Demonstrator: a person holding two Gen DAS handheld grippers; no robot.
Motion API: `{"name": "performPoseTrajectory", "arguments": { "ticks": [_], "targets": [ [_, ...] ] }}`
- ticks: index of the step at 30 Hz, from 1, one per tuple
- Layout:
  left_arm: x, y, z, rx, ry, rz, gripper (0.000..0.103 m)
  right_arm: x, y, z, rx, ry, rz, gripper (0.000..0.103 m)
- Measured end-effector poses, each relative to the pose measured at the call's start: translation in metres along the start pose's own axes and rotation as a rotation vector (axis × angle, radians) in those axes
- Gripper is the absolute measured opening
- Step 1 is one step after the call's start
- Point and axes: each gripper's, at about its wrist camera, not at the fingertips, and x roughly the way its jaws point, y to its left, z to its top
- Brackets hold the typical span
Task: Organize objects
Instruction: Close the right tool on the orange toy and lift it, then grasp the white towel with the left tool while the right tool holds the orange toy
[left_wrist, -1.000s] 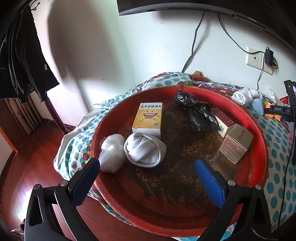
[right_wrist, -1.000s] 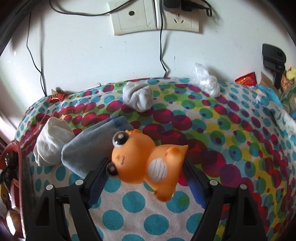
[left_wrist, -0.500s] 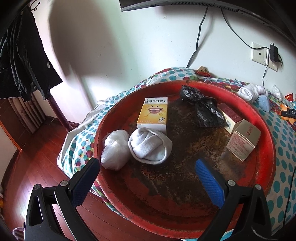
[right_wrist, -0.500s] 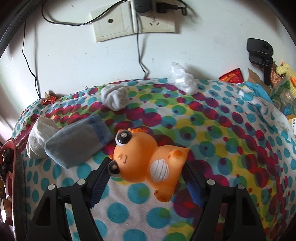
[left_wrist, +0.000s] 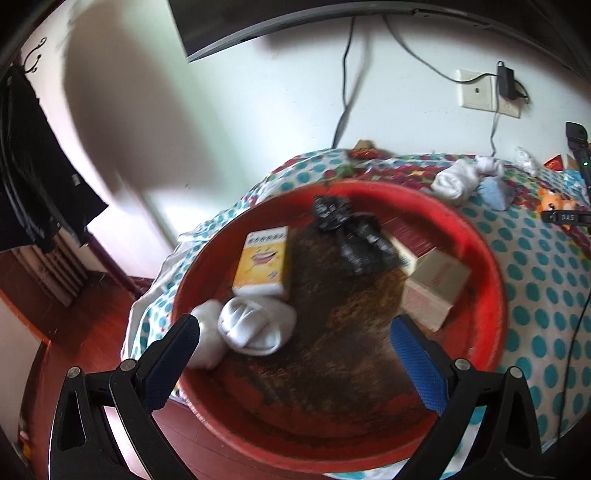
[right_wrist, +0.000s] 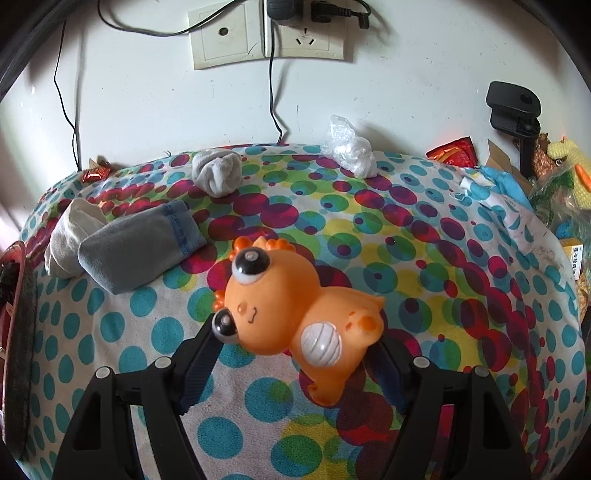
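Now that your left gripper (left_wrist: 291, 363), jaws apart and empty, has pulled back from the red tray (left_wrist: 491, 280), your right gripper (right_wrist: 295, 354) still clamps the orange toy (right_wrist: 295, 310) above the dotted cloth (right_wrist: 424, 258), ready to carry over to the tray.

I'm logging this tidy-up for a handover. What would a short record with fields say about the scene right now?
surface: spotted cloth
right tongs: closed on orange toy, held above the cloth
left tongs: open, empty, over red tray
in tray: yellow box, white sock, black bag, tan box
loose on cloth: blue sock, grey sock, plastic bag
not settled: whether the toy goes into the tray
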Motion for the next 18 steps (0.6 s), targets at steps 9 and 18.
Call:
{"name": "performPoseTrajectory", "arguments": {
  "ticks": [9, 18],
  "targets": [
    [0.012, -0.059, 0.052, 0.099, 0.008, -0.133, 0.103, 0.0, -0.001, 0.0, 0.005, -0.001, 0.006, 0.077],
    [0.051, -0.114, 0.103, 0.204, 0.064, -0.246, 0.103, 0.0, -0.002, 0.0, 0.008, -0.001, 0.011, 0.077]
  ]
}}
